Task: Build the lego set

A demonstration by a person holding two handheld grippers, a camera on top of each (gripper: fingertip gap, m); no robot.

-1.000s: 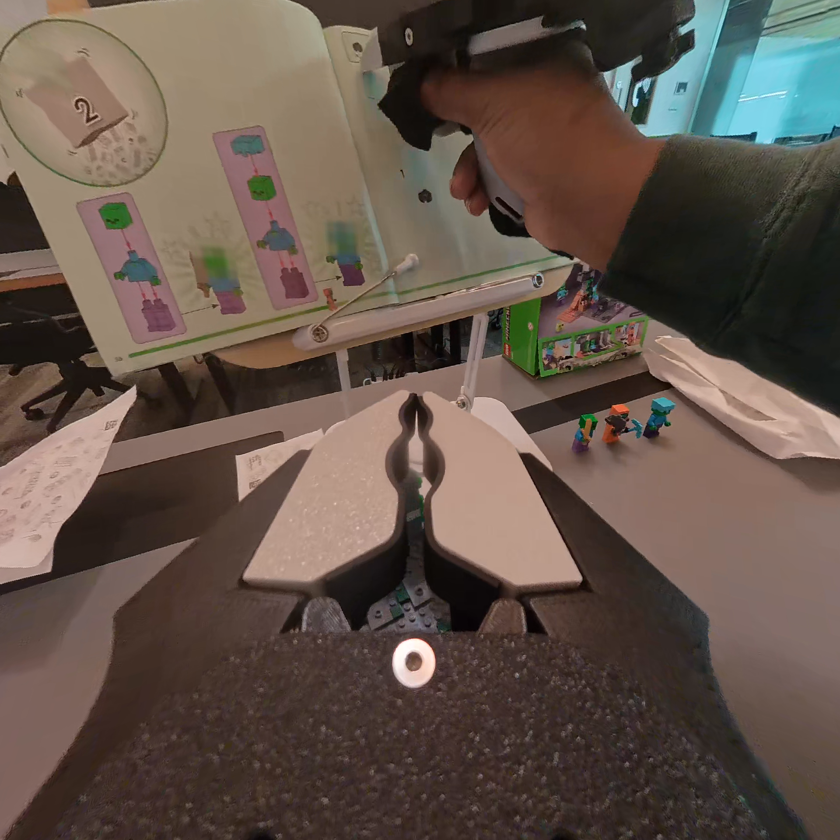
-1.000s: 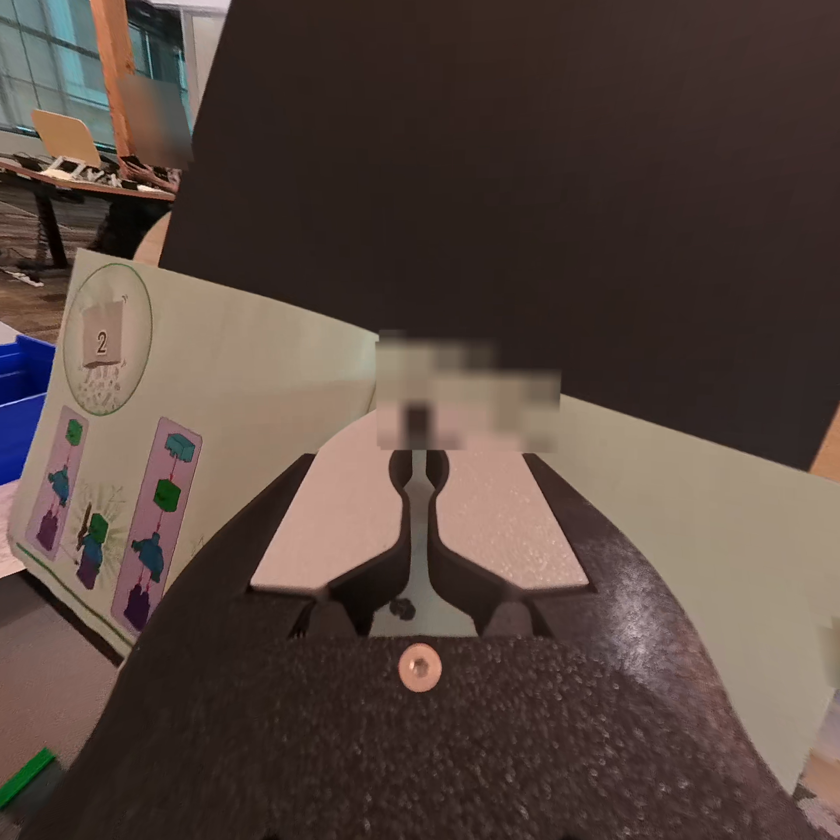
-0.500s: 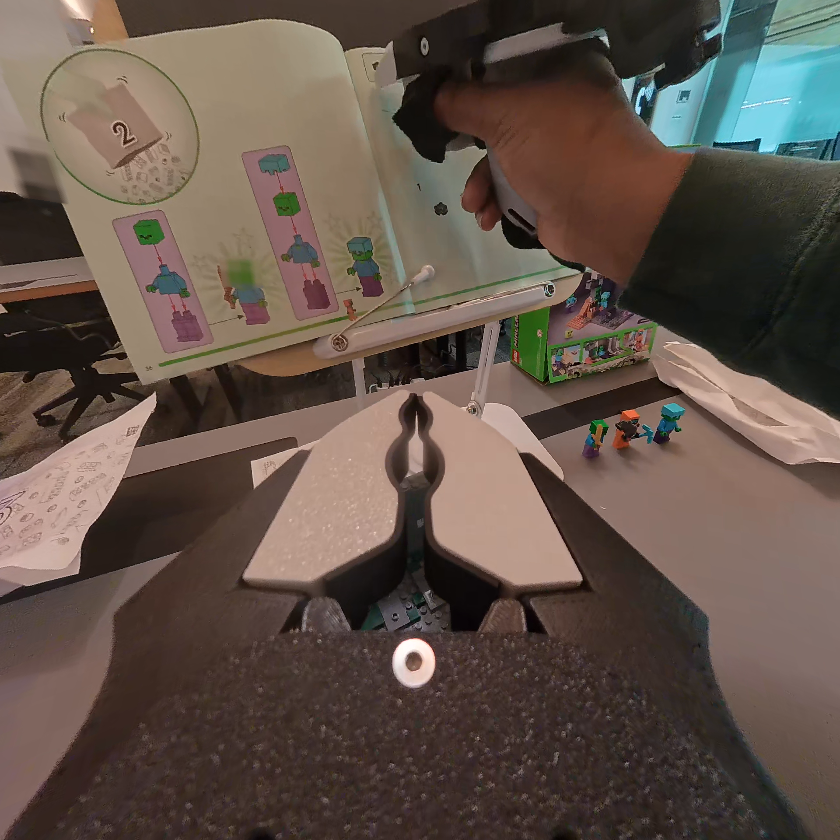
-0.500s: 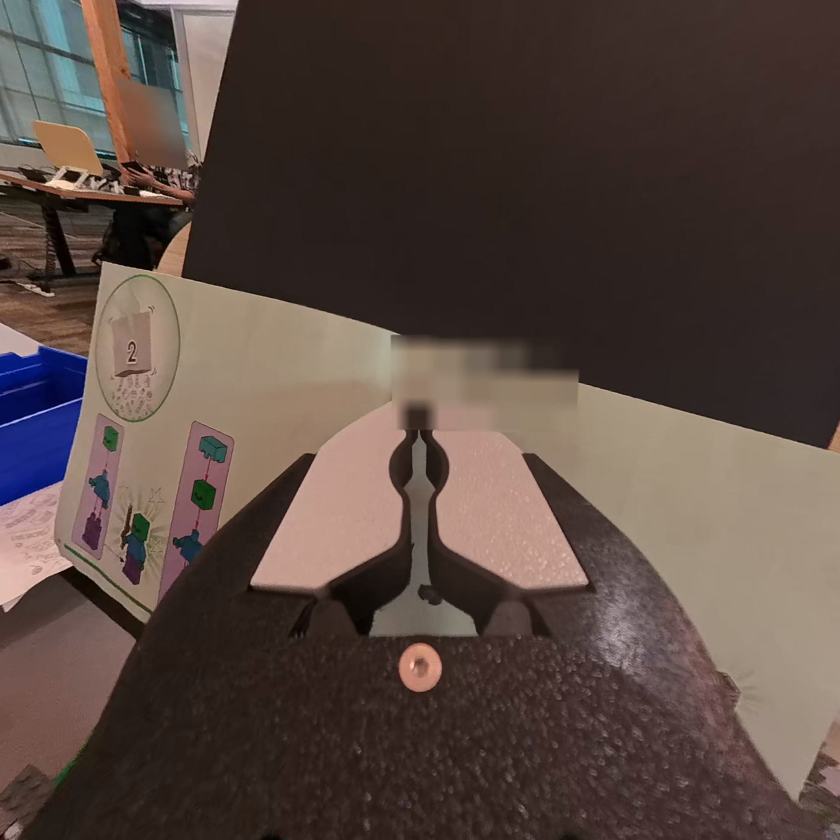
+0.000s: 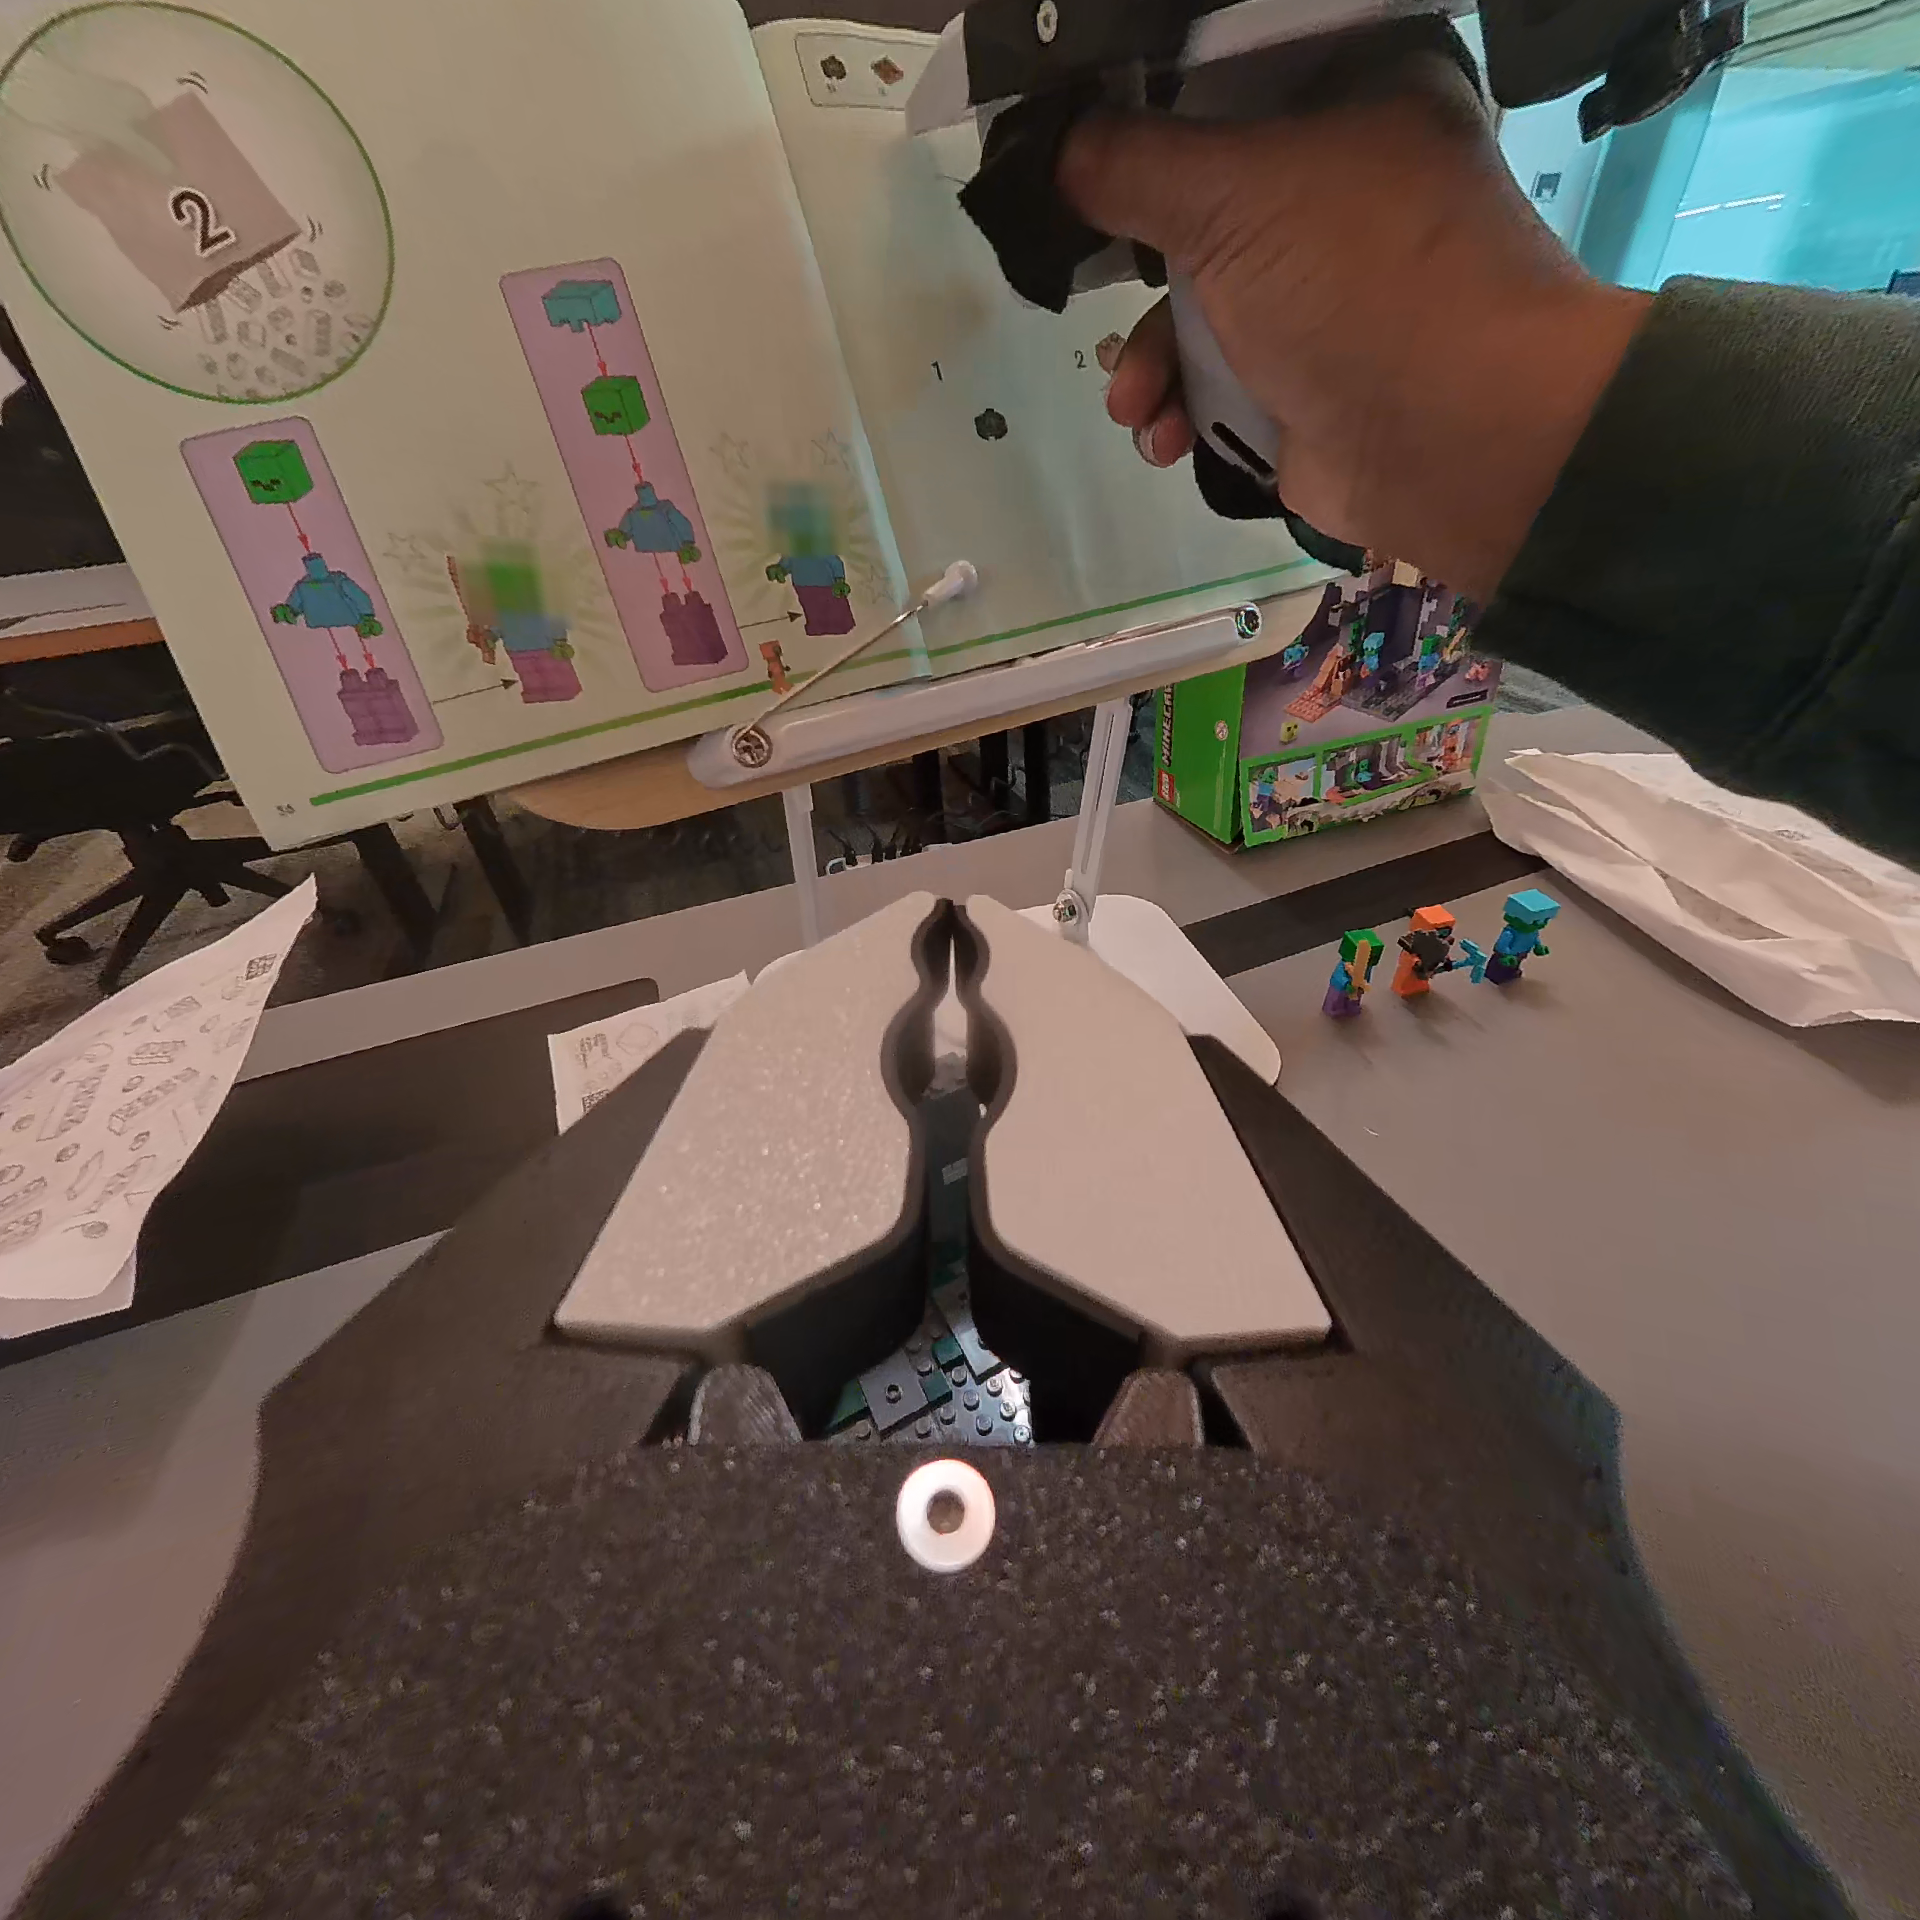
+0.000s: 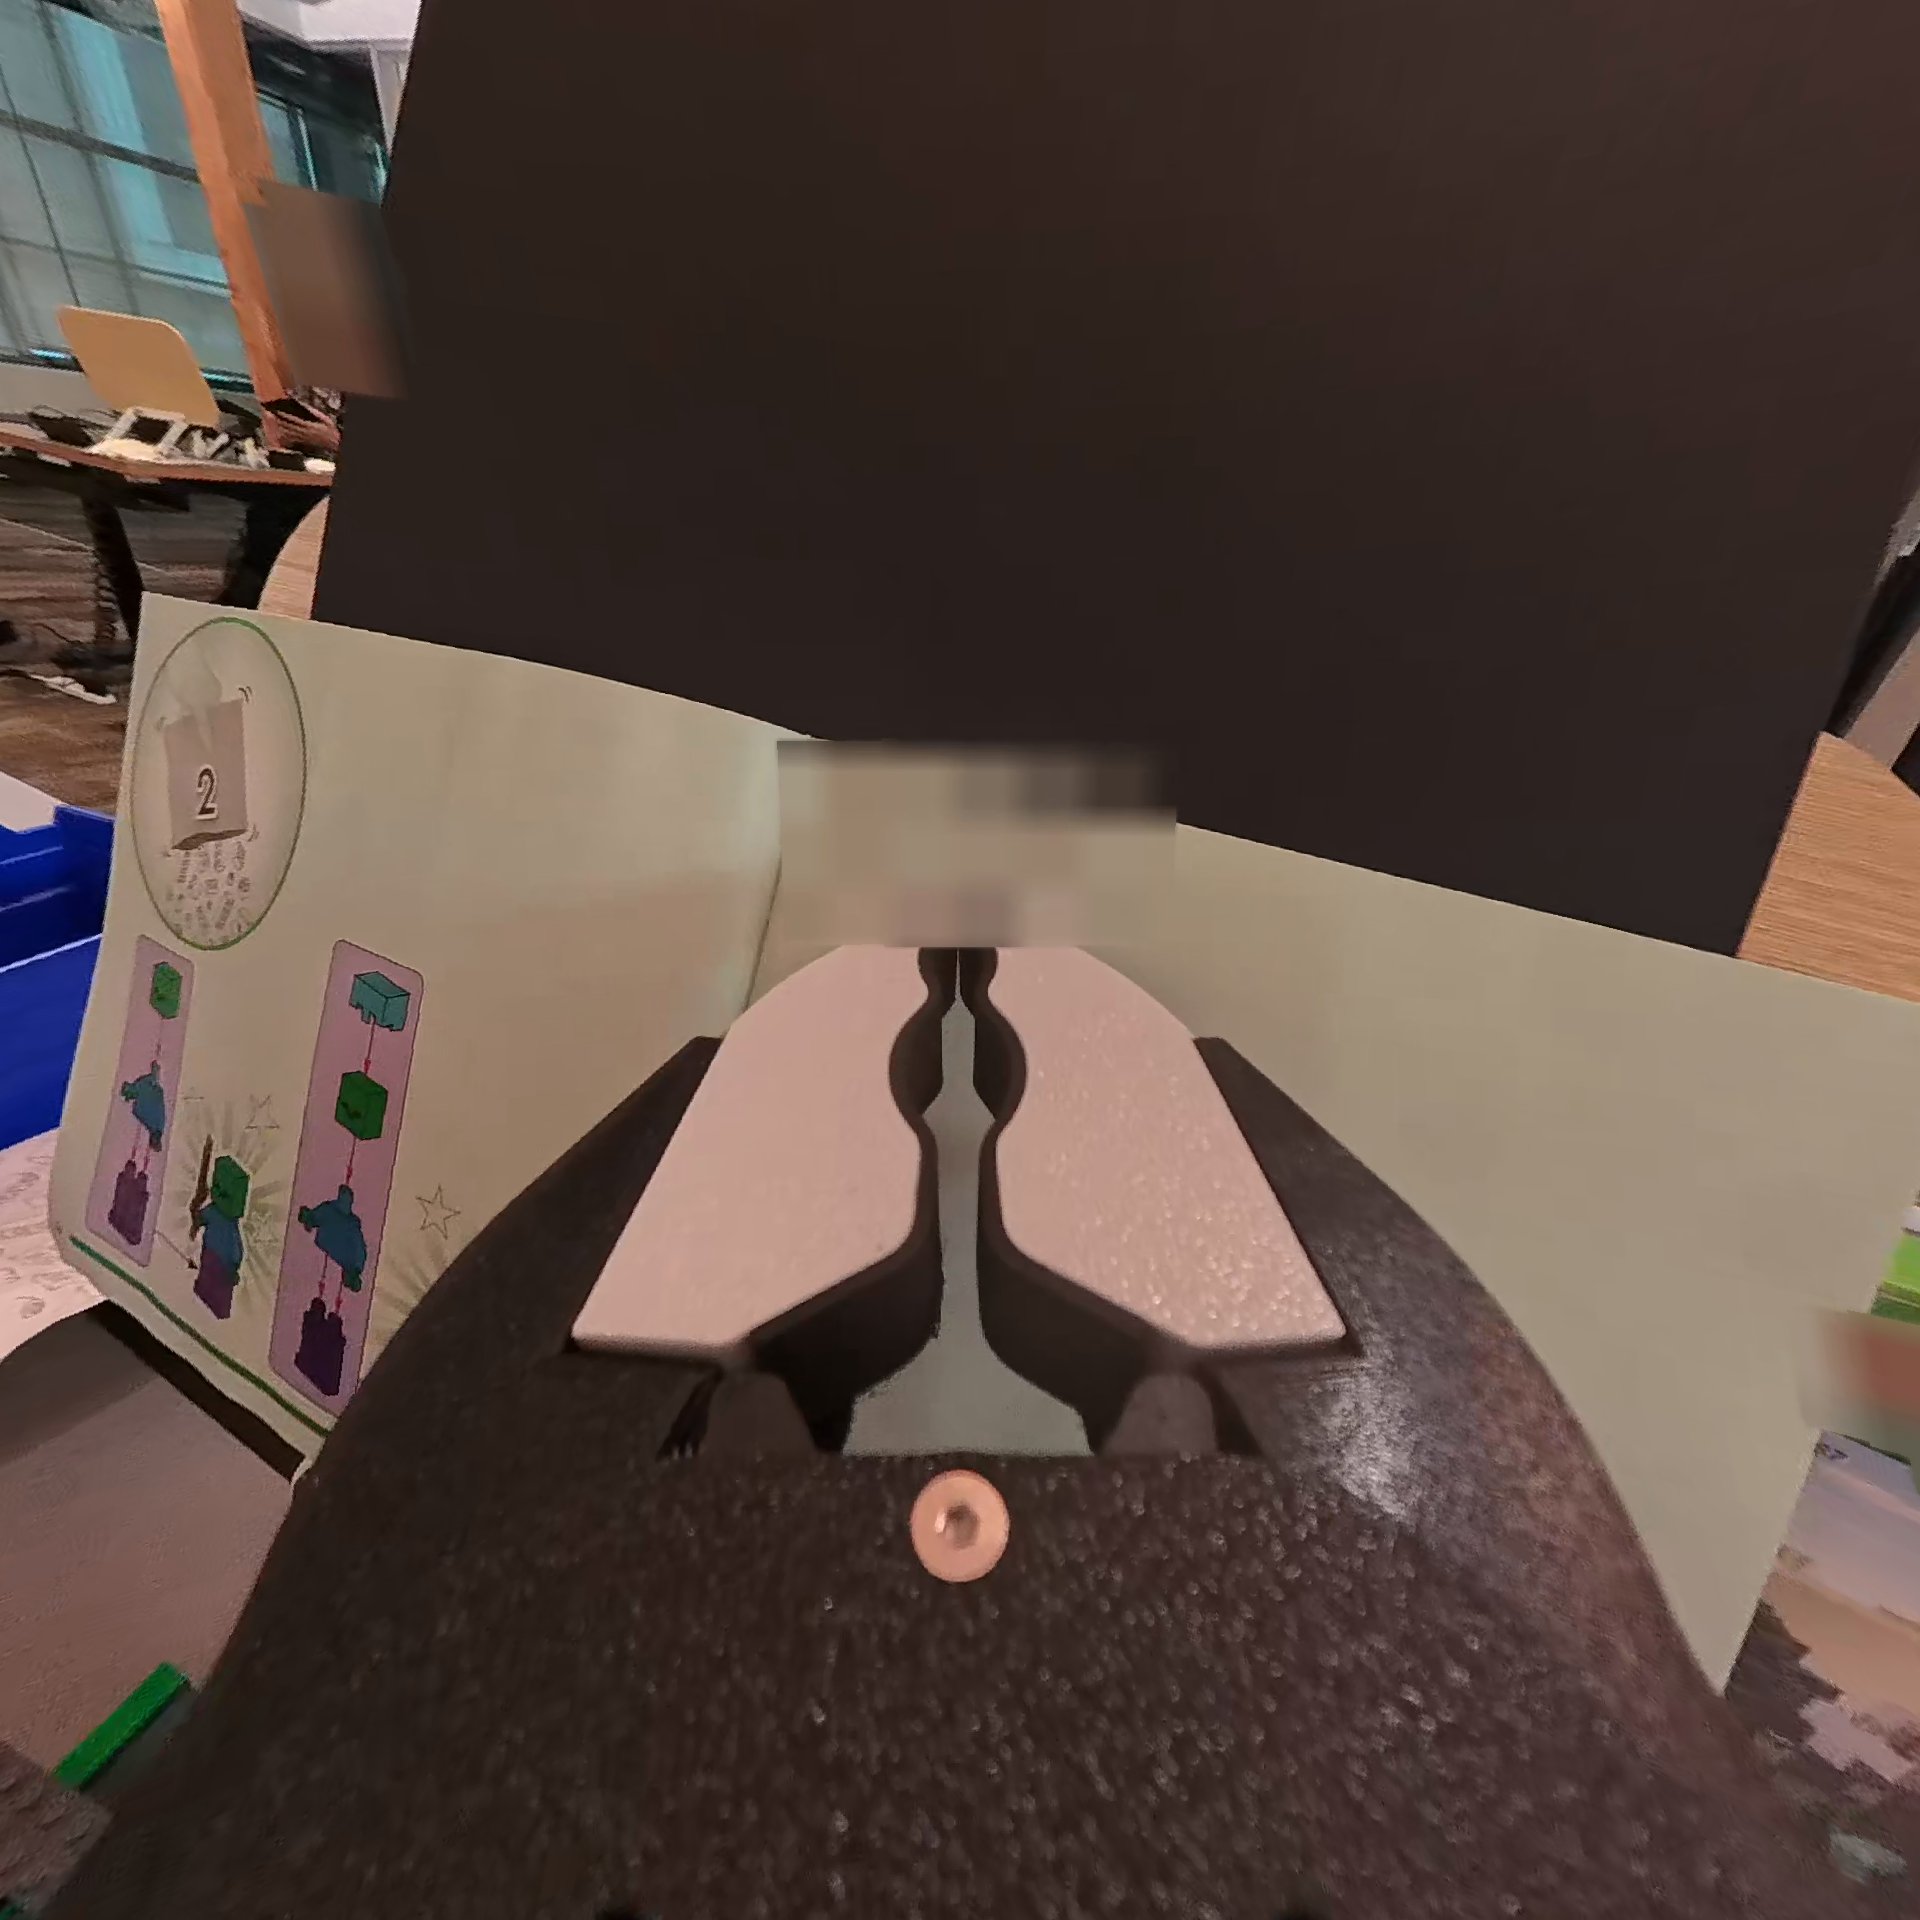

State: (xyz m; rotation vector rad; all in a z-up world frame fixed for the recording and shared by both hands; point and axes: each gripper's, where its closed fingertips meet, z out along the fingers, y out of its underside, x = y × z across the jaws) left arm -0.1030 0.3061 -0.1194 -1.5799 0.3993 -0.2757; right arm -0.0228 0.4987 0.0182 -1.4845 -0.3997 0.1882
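My left gripper (image 5: 951, 920) is shut, low over the grey table (image 5: 1558, 1195). A dark grey studded lego build (image 5: 935, 1392) with teal pieces sits between and under its jaws, mostly hidden. The instruction booklet (image 5: 468, 312) stands open on a white stand (image 5: 987, 696). A hand holds my right gripper (image 5: 935, 104) in front of the booklet's right page, near its top. In the right wrist view that gripper (image 6: 958, 961) is shut, tips at the top edge of the page (image 6: 1455, 1091). A blurred patch hides the tips, so I cannot tell whether they pinch paper.
Three minifigures (image 5: 1429, 951) stand on the table to the right. The green lego box (image 5: 1340, 717) is behind them, beside a crumpled white paper bag (image 5: 1714, 883). A printed paper sheet (image 5: 114, 1101) lies at left. A blue bin (image 6: 42, 935) and a green brick (image 6: 114, 1725) show at left. The gap from one gripper's tips to the other's is roughly 25 cm.
Both views sway slightly and return. Both grippers stay shut. The right gripper stays at the top of the right page. The build shifts slightly between the left jaws.
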